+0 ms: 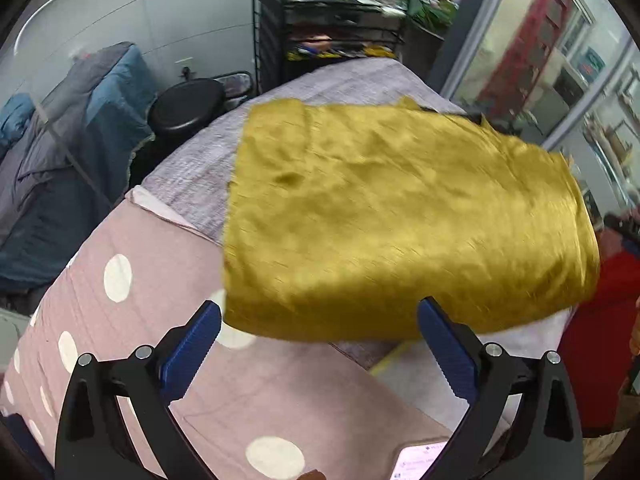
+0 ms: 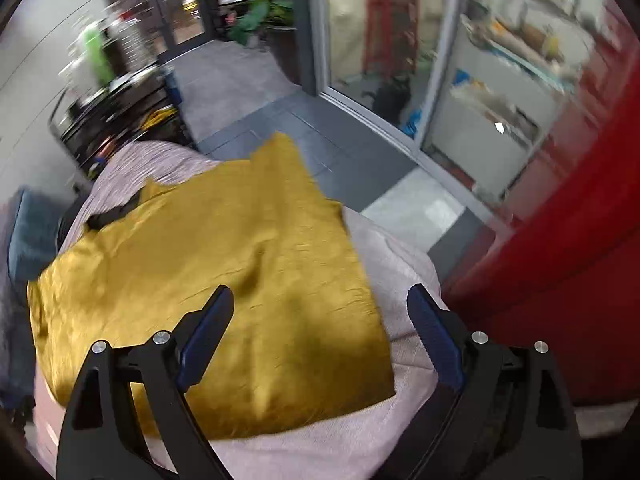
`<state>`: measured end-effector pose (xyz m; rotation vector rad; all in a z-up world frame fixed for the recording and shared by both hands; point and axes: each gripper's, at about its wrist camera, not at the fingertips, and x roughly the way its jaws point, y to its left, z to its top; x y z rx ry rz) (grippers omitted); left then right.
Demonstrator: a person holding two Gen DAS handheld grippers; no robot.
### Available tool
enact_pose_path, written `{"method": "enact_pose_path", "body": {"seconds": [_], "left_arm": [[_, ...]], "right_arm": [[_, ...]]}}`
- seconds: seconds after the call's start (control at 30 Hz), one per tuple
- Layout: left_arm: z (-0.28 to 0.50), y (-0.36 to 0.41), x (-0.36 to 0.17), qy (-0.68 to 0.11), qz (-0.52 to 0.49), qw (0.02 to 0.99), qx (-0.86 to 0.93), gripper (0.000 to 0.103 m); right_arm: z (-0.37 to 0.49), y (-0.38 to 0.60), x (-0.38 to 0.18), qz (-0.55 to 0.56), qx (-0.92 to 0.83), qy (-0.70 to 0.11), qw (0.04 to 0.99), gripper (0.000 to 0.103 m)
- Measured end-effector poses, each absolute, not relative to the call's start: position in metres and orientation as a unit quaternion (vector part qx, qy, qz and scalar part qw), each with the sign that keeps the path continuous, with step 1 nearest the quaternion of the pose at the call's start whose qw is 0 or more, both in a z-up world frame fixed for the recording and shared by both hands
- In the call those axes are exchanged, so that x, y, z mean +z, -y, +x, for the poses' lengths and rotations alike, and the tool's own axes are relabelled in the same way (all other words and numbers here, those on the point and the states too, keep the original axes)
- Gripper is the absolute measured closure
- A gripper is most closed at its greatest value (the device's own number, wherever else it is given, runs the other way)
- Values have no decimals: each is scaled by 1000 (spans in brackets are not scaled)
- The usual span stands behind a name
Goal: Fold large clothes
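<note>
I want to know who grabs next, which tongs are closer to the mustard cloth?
Right. The right tongs hang open directly over the mustard cloth; the left tongs sit open just off its near edge.

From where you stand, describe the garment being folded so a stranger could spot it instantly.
Find the bed with the grey-lilac cover. Lying flat on it, ahead of both open tools, is the mustard-yellow garment, folded into a rough rectangle. Its shiny golden fabric is unlike the pink polka-dot bedding beside it.

Upper centre of your left view: black rack (image 1: 320, 28), cluttered. Left edge: blue-grey bedding (image 1: 76, 152), black stool (image 1: 188, 106) beside it. Lower left: pink dotted sheet (image 1: 132, 280). Your right view, right edge: red object (image 2: 580, 216), blurred.
</note>
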<state>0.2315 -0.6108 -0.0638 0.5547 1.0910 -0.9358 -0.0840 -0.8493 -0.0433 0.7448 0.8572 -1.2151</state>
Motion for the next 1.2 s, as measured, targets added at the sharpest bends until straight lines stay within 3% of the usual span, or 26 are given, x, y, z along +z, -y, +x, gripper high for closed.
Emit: {"method": "enact_pose_path", "body": {"seconds": [0.07, 0.37, 0.53, 1.2], "left_arm": [[216, 615, -62, -489, 264, 714, -426, 7], [179, 615, -47, -473, 289, 716, -424, 7], [181, 609, -48, -502, 271, 710, -413, 7], [168, 599, -44, -487, 300, 726, -382, 7]], "right_arm": [[-61, 829, -32, 295, -513, -409, 695, 6], [-6, 755, -37, 219, -429, -490, 727, 6], [-2, 742, -40, 220, -419, -502, 724, 6], [10, 726, -46, 218, -398, -519, 725, 6]]}}
